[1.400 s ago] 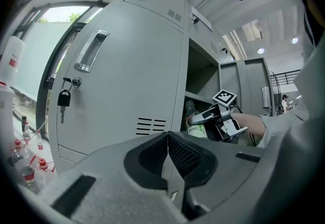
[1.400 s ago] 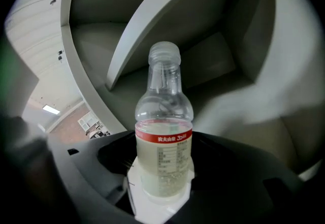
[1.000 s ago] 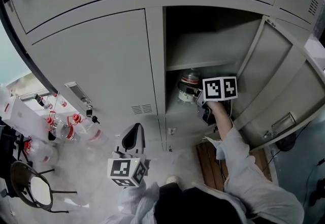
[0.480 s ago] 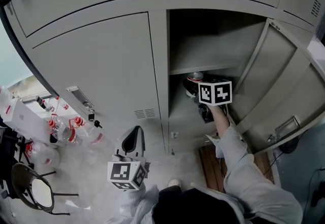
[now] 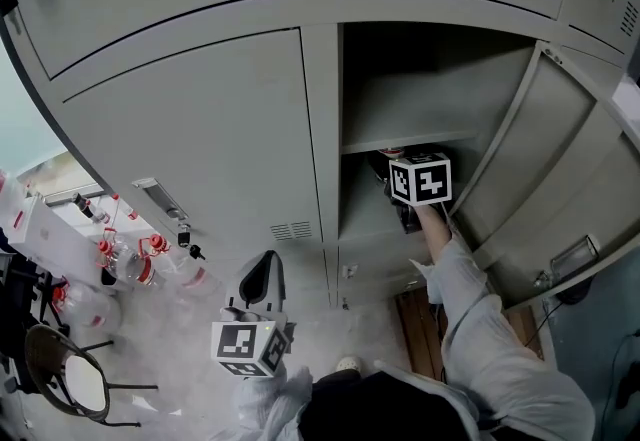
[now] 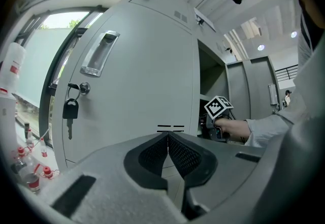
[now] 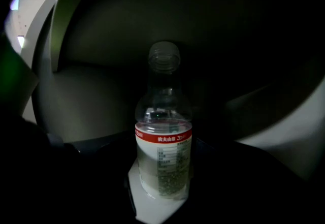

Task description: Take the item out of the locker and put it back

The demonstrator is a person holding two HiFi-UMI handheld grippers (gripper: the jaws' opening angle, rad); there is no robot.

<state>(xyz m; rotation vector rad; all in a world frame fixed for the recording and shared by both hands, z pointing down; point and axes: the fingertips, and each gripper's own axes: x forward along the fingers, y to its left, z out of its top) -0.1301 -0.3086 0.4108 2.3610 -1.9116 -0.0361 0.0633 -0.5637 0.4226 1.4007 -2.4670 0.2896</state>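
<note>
A clear plastic bottle (image 7: 163, 116) with a red-banded label and no cap stands upright between the dark jaws of my right gripper (image 7: 162, 183), which is shut on its lower body. Dim locker walls surround it. In the head view the right gripper's marker cube (image 5: 421, 179) is inside the open locker compartment (image 5: 430, 94), under the shelf (image 5: 400, 142), and hides nearly all of the bottle. My left gripper (image 5: 262, 276) hangs low in front of the closed door, shut with nothing in it; its pads (image 6: 179, 153) meet.
The open locker door (image 5: 530, 164) swings out at the right of my arm. The closed door on the left has a handle (image 5: 160, 197) and a hanging padlock with key (image 6: 70, 111). Several bottles (image 5: 130, 264) and a stool (image 5: 60, 379) stand at the lower left.
My right gripper has carried the bottle up and deeper into the locker, so the cube now covers it in the head view. The left gripper has stayed where it was.
</note>
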